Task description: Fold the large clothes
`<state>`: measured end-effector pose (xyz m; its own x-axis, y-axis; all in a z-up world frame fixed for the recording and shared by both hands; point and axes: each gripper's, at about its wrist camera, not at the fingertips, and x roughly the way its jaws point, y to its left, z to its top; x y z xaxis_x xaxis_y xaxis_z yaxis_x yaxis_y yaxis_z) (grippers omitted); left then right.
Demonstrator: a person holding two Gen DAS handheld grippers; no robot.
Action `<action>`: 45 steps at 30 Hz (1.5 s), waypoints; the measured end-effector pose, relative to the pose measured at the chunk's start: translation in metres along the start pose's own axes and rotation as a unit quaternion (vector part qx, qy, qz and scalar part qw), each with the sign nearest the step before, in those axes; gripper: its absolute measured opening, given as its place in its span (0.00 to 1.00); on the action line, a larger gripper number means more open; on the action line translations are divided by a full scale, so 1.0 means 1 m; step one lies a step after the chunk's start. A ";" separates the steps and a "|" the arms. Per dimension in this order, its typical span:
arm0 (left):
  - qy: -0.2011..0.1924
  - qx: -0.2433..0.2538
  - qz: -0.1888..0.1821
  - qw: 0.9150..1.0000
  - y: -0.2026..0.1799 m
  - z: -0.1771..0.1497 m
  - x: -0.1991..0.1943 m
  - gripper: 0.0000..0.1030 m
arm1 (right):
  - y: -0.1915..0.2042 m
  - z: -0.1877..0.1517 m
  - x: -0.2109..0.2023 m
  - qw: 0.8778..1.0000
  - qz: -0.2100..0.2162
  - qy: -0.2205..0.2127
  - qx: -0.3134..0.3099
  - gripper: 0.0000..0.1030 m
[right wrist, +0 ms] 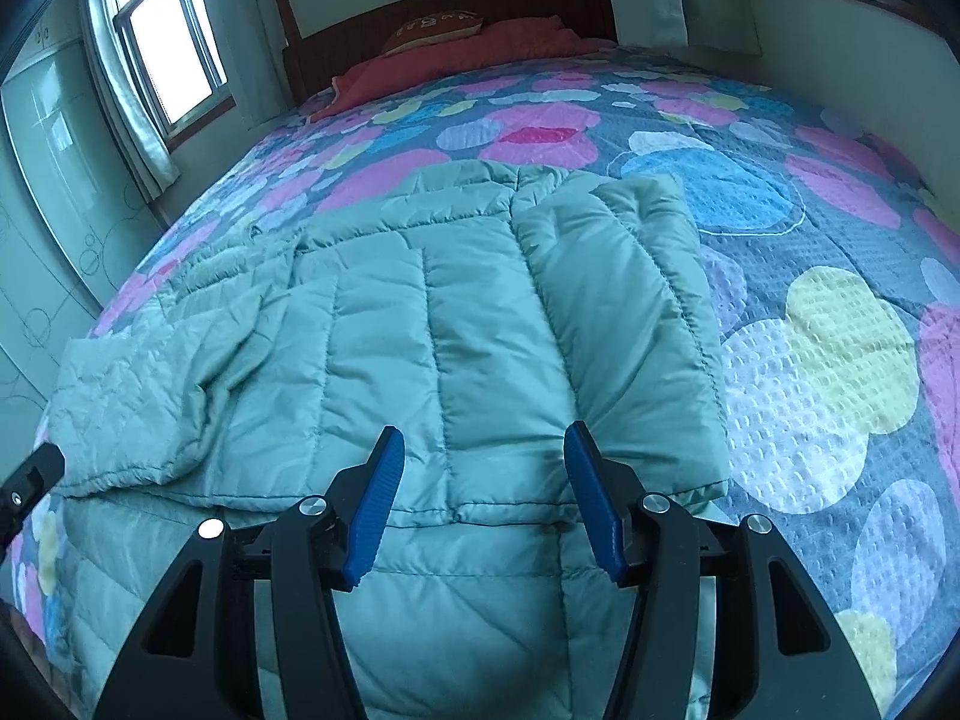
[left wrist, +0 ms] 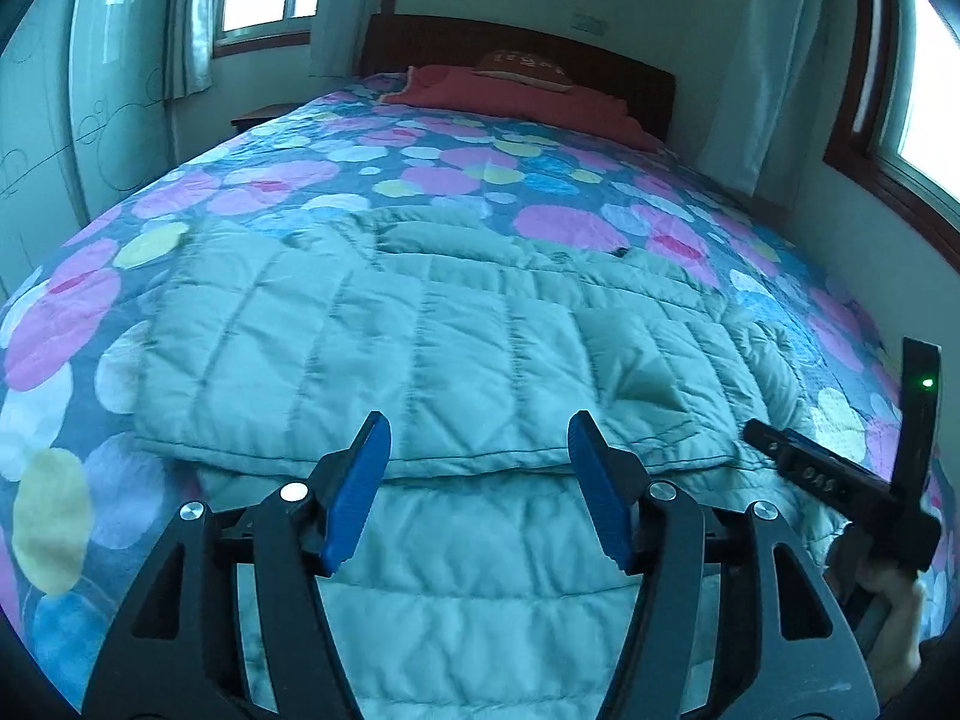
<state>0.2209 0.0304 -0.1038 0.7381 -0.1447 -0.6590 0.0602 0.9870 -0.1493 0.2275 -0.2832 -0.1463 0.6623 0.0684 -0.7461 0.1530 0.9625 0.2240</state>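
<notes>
A pale green quilted puffer jacket [left wrist: 420,348] lies spread on the bed, partly folded, with one layer's hem lying across the layer below. It also shows in the right wrist view [right wrist: 432,330], where a sleeve [right wrist: 624,300] is folded in along its right side. My left gripper [left wrist: 480,429] is open and empty, just above the near part of the jacket. My right gripper [right wrist: 480,444] is open and empty, also over the near part. The right gripper's body shows at the right edge of the left wrist view [left wrist: 840,480].
The bed has a quilt with pink, blue and yellow blobs [right wrist: 810,360]. A red blanket [left wrist: 522,96] and a brown pillow [left wrist: 522,69] lie by the dark headboard [left wrist: 516,42]. Windows with curtains [left wrist: 762,60] stand at both sides. A wardrobe [left wrist: 60,120] stands on the left.
</notes>
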 end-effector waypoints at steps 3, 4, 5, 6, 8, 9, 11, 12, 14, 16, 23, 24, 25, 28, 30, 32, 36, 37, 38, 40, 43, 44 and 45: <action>-0.013 -0.023 0.033 0.999 0.038 0.000 -0.014 0.60 | 0.017 0.007 -0.009 1.000 0.030 -0.004 0.007 0.54; -0.017 -0.028 0.047 0.998 0.051 0.000 -0.017 0.60 | 0.025 0.009 -0.010 0.999 0.043 -0.002 0.006 0.54; -0.020 -0.033 0.058 0.998 0.063 0.000 -0.021 0.60 | 0.034 0.011 -0.010 0.999 0.054 0.001 0.006 0.54; -0.022 -0.039 0.068 0.997 0.074 0.000 -0.022 0.60 | 0.041 0.012 -0.009 0.998 0.063 0.004 0.006 0.54; -0.018 -0.056 0.083 0.995 0.095 0.001 -0.022 0.60 | 0.057 0.015 -0.003 0.996 0.084 0.015 0.010 0.54; -0.016 -0.064 0.086 0.994 0.105 0.001 -0.021 0.60 | 0.063 0.016 0.001 0.995 0.092 0.020 0.014 0.54; -0.014 -0.072 0.095 0.993 0.118 0.001 -0.020 0.60 | 0.078 0.017 0.010 0.994 0.102 0.032 0.017 0.55; -0.013 -0.073 0.099 0.992 0.122 0.001 -0.019 0.60 | 0.083 0.017 0.015 0.994 0.104 0.040 0.016 0.55; -0.010 -0.073 0.101 0.992 0.129 0.000 -0.015 0.60 | 0.093 0.015 0.026 0.993 0.104 0.054 0.018 0.55; -0.007 -0.072 0.103 0.992 0.132 -0.001 -0.011 0.60 | 0.097 0.011 0.034 0.993 0.100 0.063 0.020 0.54; 0.005 -0.083 0.099 0.992 0.136 -0.004 0.004 0.60 | 0.101 0.009 0.033 0.994 0.093 0.055 -0.002 0.09; 0.005 -0.085 0.097 0.992 0.135 -0.003 0.004 0.60 | 0.099 0.010 0.030 0.994 0.093 0.049 0.000 0.07; 0.004 -0.085 0.096 0.992 0.134 -0.002 0.004 0.60 | 0.098 0.012 0.026 0.995 0.091 0.041 0.000 0.06; -0.002 -0.080 0.094 0.992 0.130 0.001 0.004 0.60 | 0.091 0.018 0.011 0.997 0.077 0.011 -0.006 0.06; -0.003 -0.077 0.090 0.993 0.126 0.004 0.006 0.60 | 0.083 0.022 0.002 0.998 0.065 -0.005 -0.012 0.06; -0.004 -0.072 0.087 0.994 0.121 0.007 0.007 0.61 | 0.071 0.027 -0.008 0.998 0.050 -0.024 -0.012 0.06; -0.002 -0.069 0.080 0.994 0.111 0.013 0.013 0.61 | 0.039 0.036 -0.017 0.999 0.022 -0.038 0.004 0.06; -0.002 -0.069 0.078 0.995 0.109 0.015 0.015 0.61 | 0.031 0.037 -0.017 0.999 0.015 -0.038 0.009 0.06; -0.001 -0.067 0.076 0.995 0.107 0.016 0.017 0.61 | 0.021 0.038 -0.016 0.999 0.008 -0.034 0.014 0.06; -0.001 -0.060 0.077 0.995 0.102 0.019 0.021 0.61 | 0.005 0.038 -0.011 0.999 0.000 -0.023 0.024 0.06; 0.003 -0.050 0.080 0.996 0.096 0.022 0.028 0.61 | -0.013 0.035 0.000 0.999 -0.020 -0.008 0.027 0.06; 0.006 -0.049 0.079 0.996 0.095 0.023 0.032 0.61 | -0.015 0.033 0.003 0.999 -0.027 -0.005 0.027 0.06; 0.010 -0.048 0.079 0.996 0.094 0.024 0.035 0.61 | -0.018 0.031 0.007 0.999 -0.031 -0.002 0.026 0.06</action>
<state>0.2682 0.1201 -0.1231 0.7199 0.0087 -0.6940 -0.1201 0.9864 -0.1123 0.2517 -0.3081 -0.1359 0.6525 0.0076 -0.7577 0.2328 0.9496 0.2099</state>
